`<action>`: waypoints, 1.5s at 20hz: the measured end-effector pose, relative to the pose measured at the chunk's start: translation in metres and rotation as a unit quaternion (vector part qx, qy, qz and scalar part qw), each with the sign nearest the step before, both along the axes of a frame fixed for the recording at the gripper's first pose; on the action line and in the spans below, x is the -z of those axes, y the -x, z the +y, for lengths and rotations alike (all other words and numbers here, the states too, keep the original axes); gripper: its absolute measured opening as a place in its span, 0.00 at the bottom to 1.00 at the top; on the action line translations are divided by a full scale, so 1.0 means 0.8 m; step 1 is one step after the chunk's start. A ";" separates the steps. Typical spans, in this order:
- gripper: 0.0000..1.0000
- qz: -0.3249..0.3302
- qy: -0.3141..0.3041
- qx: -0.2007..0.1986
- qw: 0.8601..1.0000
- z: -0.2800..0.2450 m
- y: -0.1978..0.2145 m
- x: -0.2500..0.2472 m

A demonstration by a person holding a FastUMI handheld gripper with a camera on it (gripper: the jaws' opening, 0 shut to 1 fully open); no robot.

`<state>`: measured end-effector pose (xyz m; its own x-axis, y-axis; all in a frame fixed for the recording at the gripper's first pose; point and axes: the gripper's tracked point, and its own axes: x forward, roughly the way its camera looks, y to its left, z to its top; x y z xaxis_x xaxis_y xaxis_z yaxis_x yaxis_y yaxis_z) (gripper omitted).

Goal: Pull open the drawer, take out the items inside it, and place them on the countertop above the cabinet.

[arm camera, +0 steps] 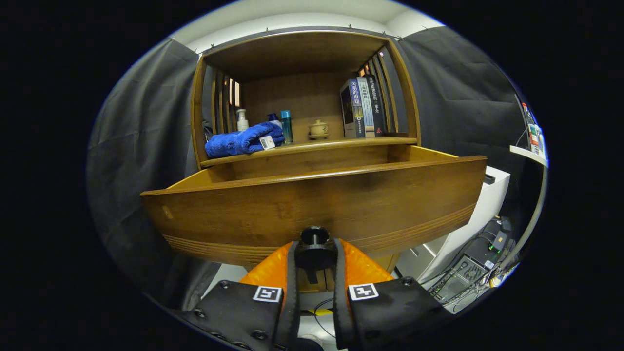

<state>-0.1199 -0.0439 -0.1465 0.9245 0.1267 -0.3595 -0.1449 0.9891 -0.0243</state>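
The wooden drawer (312,204) stands pulled well out from the cabinet (302,87), its grooved front panel facing forward. A dark round knob (314,236) juts from the panel's lower middle. The drawer's inside is hidden behind the front.

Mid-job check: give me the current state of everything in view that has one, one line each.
drawer: pulled open, contents hidden behind its front.
knob: between the fingers, both seemingly pressing on it.
gripper: shut on the knob.
blue towel: folded, lying on the countertop.
books: standing upright at the shelf's right end.
bottles: upright behind the towel.
small lidded pot: upright, lid on.
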 end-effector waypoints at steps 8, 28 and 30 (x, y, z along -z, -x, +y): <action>0.41 -0.003 0.007 -0.007 1.000 -0.001 0.009 -0.003; 0.98 0.006 -0.077 0.013 0.997 0.028 -0.062 -0.171; 0.98 0.057 -0.068 0.003 0.996 0.032 -0.079 -0.169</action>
